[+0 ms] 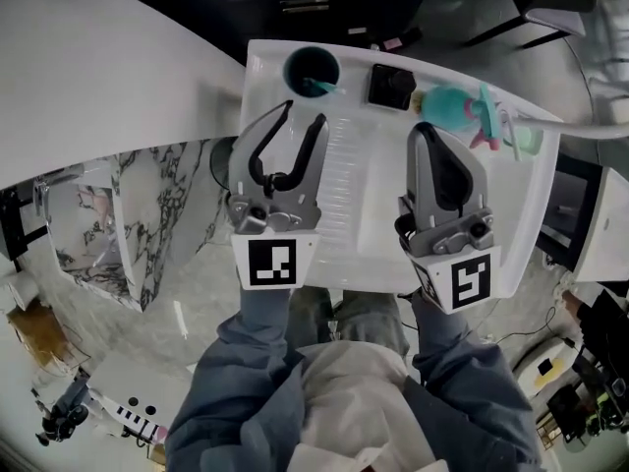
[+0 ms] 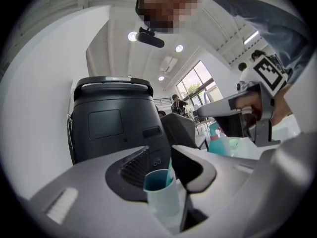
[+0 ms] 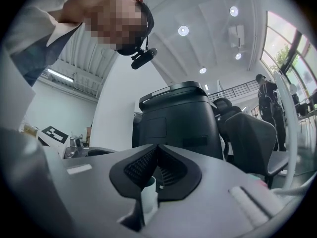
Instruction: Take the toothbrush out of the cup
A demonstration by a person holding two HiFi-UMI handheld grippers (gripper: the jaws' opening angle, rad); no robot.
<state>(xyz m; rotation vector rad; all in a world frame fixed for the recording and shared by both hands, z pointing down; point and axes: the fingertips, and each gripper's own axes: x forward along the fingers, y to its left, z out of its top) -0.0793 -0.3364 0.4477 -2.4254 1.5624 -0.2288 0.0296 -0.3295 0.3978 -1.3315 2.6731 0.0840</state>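
Observation:
A pale cup (image 1: pixel 312 69) with a teal inside stands at the far left of the white table (image 1: pixel 364 214). A teal toothbrush (image 1: pixel 325 89) leans out of it over the near rim. My left gripper (image 1: pixel 305 114) is open just short of the cup, its tips near the brush. In the left gripper view the cup (image 2: pixel 163 192) and toothbrush (image 2: pixel 171 168) sit between the spread jaws of the left gripper (image 2: pixel 159 168); contact is not clear. My right gripper (image 1: pixel 423 128) is shut and empty at mid table; the right gripper (image 3: pixel 157 150) shows its tips meeting.
A black box (image 1: pixel 390 87) stands right of the cup. Teal and pink items (image 1: pixel 462 108) lie at the far right of the table. A large dark bin (image 2: pixel 116 118) stands beyond the table. A marble counter (image 1: pixel 128 214) lies to the left.

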